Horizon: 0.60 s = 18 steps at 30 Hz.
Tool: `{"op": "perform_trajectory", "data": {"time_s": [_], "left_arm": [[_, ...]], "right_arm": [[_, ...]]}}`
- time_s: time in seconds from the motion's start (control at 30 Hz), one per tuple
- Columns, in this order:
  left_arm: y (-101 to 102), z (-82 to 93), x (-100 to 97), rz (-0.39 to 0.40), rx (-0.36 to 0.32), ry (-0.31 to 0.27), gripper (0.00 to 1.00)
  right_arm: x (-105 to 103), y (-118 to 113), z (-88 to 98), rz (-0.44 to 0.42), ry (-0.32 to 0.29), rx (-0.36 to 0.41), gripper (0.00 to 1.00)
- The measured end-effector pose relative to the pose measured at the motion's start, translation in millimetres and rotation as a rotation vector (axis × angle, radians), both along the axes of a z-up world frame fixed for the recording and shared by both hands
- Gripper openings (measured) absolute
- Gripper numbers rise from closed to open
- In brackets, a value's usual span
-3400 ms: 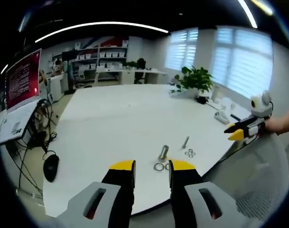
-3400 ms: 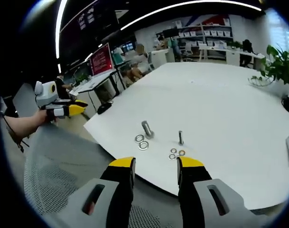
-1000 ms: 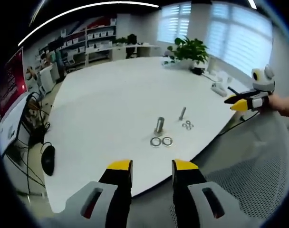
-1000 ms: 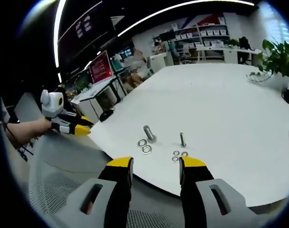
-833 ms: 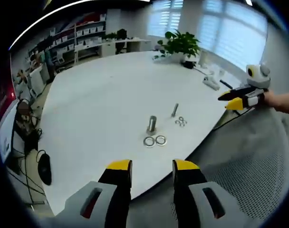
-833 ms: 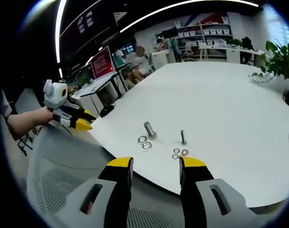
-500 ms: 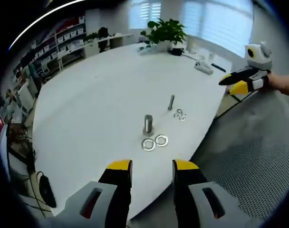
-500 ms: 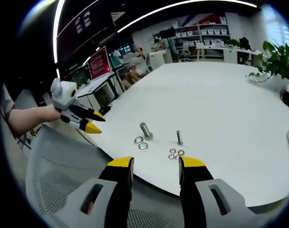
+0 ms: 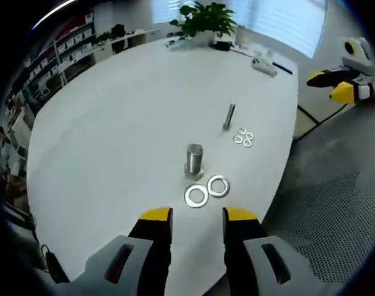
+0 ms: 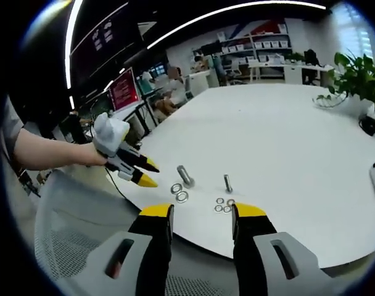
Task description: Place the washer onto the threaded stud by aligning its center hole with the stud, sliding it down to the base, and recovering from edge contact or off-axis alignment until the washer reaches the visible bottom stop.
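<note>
A thick threaded stud (image 9: 194, 161) stands upright on the white table (image 9: 113, 135). Two large washers (image 9: 196, 196) (image 9: 218, 185) lie flat just in front of it. Farther off stand a thin stud (image 9: 229, 116) and a few small washers (image 9: 243, 138). My left gripper (image 9: 198, 216) hovers open and empty short of the large washers. In the right gripper view a hand holds the left gripper (image 10: 144, 172) close to the thick stud (image 10: 185, 176) and washers (image 10: 179, 192). My right gripper (image 10: 202, 211) is open and empty, back from the table edge.
A grey mesh chair (image 9: 335, 216) sits off the table's curved edge. At the table's far side are a potted plant (image 9: 203, 13) and a white handset (image 9: 264, 65). Desks with monitors (image 10: 123, 89) stand beyond. The right gripper (image 9: 337, 85) hangs past the table edge.
My left gripper has moved in over the table edge toward the thick stud and large washers, which now loom larger. The right gripper has held about still.
</note>
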<state>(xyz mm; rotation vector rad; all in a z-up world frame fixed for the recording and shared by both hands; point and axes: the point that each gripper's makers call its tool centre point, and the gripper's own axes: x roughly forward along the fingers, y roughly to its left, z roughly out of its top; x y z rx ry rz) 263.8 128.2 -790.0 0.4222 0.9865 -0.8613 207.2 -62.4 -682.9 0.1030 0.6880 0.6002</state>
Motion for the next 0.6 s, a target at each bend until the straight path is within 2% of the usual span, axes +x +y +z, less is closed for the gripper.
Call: {"op": "perform_trajectory", "data": {"time_s": [0.07, 0.23, 0.4, 0.6], "left_arm": [[-8.3, -3.7, 5.2, -0.034, 0.009, -0.017, 0.31], [-14.5, -23.8, 7.3, -0.122, 0.086, 0.014, 0.3], [-18.0, -36.6, 11.8, -0.152, 0.11, 0.047, 0.3], [-14.7, -43.0, 16.2, -0.203, 0.143, 0.06, 0.28]], "right_arm": [[-0.8, -0.6, -1.3, 0.0, 0.002, -0.007, 0.4], [1.3, -2.4, 0.8, -0.017, -0.005, 0.006, 0.4], [0.2, -1.6, -0.8, -0.007, -0.001, -0.002, 0.4], [0.6, -2.3, -1.2, -0.008, -0.001, -0.005, 0.39]]}}
